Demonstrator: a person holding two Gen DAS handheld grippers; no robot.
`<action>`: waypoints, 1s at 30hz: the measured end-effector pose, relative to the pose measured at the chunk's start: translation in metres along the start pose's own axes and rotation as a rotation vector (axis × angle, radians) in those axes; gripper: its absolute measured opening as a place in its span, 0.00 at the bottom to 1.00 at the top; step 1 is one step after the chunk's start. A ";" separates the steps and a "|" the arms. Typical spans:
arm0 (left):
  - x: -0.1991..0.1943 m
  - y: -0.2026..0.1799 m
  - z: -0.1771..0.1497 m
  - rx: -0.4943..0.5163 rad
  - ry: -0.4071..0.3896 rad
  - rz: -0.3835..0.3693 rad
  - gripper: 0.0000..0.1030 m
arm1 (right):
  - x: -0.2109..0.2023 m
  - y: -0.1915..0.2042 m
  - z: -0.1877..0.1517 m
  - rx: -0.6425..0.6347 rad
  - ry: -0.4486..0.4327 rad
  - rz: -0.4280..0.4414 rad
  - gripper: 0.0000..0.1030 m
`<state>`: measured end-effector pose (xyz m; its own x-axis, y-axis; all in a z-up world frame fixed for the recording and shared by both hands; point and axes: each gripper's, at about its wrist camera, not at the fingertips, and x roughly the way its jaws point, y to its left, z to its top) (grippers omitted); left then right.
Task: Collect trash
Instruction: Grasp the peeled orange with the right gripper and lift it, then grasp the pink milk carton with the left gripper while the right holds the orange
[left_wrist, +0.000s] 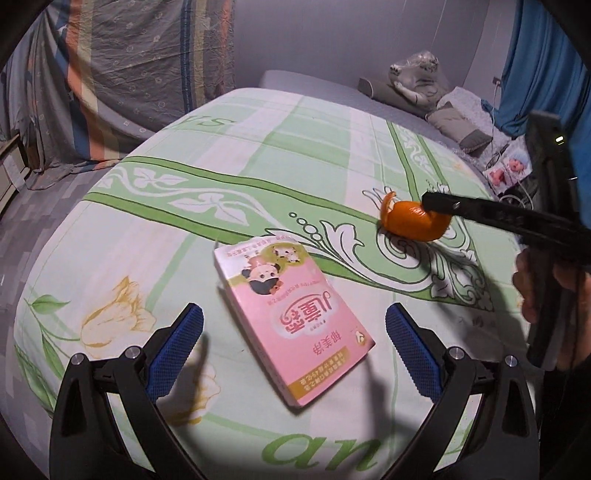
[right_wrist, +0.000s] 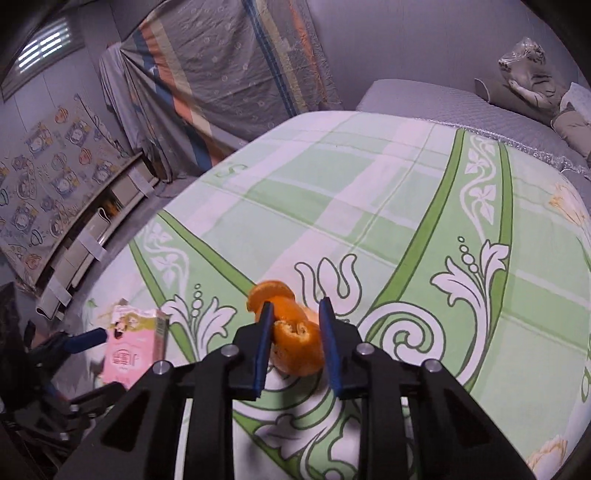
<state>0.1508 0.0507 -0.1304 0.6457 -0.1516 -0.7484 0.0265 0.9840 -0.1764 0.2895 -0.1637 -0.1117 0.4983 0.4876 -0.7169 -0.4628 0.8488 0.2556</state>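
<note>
A pink carton (left_wrist: 291, 325) lies flat on the green-and-white bedsheet (left_wrist: 258, 147). My left gripper (left_wrist: 294, 310) hovers just above its near half, open wide, with one blue pad on each side and neither touching it. To the right, an orange peel (left_wrist: 413, 221) rests on the sheet with my right gripper (left_wrist: 430, 203) reaching in from the right edge. In the right wrist view, my right gripper (right_wrist: 296, 303) has both pads pressed against the sides of the curled orange peel (right_wrist: 295, 343). The pink carton (right_wrist: 129, 350) shows at the lower left, beside a blue left-gripper pad (right_wrist: 86, 338).
Pillows (left_wrist: 454, 125) and a plastic-wrapped plush toy (left_wrist: 417, 77) sit at the bed's far end. A striped cloth (right_wrist: 229, 70) hangs behind the bed. Low shelving (right_wrist: 92, 236) runs along the wall left of the bed. A hand (left_wrist: 528, 288) holds the right gripper.
</note>
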 end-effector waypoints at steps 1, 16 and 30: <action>0.004 -0.002 0.001 0.005 0.013 -0.005 0.92 | -0.006 0.001 -0.001 -0.003 -0.007 0.011 0.22; 0.030 0.004 0.009 0.005 0.076 0.078 0.63 | -0.056 0.007 -0.007 0.052 -0.088 0.112 0.17; -0.015 -0.002 0.012 0.064 -0.061 -0.011 0.26 | -0.104 0.019 -0.021 0.061 -0.131 0.105 0.17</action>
<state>0.1503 0.0516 -0.1113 0.6903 -0.1579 -0.7061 0.0809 0.9866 -0.1415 0.2140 -0.2027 -0.0459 0.5428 0.5932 -0.5946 -0.4742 0.8008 0.3660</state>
